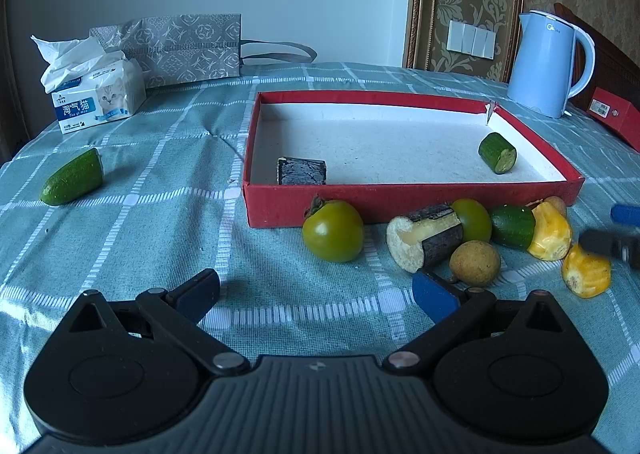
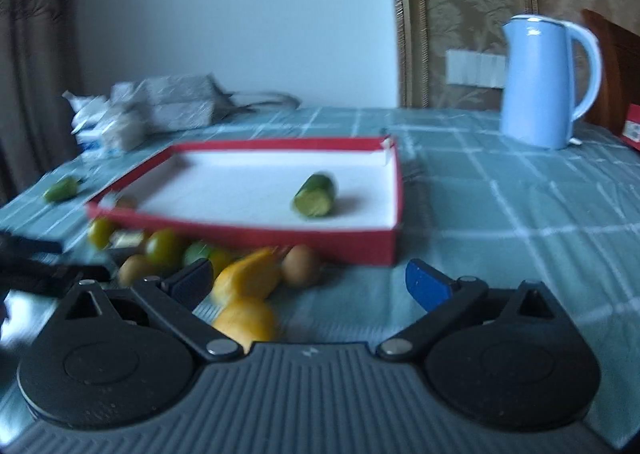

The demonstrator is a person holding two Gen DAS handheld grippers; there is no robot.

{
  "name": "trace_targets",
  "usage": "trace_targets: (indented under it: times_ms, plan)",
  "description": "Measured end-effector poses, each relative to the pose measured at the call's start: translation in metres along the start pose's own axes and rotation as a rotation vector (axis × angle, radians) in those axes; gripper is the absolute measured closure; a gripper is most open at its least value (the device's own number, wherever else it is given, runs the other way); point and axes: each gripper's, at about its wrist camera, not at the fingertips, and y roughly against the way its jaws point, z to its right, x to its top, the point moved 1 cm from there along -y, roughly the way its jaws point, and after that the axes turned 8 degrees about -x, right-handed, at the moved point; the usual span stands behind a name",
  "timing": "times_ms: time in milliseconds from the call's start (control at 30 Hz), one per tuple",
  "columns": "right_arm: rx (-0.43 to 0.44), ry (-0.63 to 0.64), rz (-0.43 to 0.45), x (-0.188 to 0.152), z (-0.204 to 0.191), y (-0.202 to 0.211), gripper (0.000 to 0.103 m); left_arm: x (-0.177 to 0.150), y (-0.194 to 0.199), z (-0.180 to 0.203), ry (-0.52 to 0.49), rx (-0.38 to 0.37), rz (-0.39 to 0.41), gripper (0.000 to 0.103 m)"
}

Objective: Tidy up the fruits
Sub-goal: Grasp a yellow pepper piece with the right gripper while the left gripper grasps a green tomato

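Left wrist view: checked teal tablecloth carries a red shallow box with white floor, holding a dark bark-covered block near-left and a cut cucumber piece far-right. Blue kettle stands far right; tissue pack far left. Just near the box: green persimmon, cut sugarcane piece, longan, yellow peeled pieces. Cucumber end lies apart, left. Left gripper jaws spread, empty. Right gripper jaws spread wide, nothing between them; view blurred.
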Motion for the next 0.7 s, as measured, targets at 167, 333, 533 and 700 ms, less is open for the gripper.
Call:
trace_targets:
  times_ms: [167,333,533,700]
  plan:
    - [-0.078,0.053,-0.043,-0.002,-0.008,0.0,0.002,0.0,0.0,0.0,0.0,0.0,0.0,0.0]
    - [-0.027,0.076,-0.058,-0.004,-0.011,-0.001,0.007,0.0,0.0,0.0,0.0,0.0,0.0,0.0]
    - [-0.014,0.159,-0.1,-0.01,-0.025,-0.002,0.019,0.0,0.0,0.0,0.0,0.0,0.0,0.0]
    - [-0.025,0.175,-0.114,-0.01,-0.028,-0.005,0.013,0.0,0.0,0.0,0.002,-0.001,0.001,0.0]
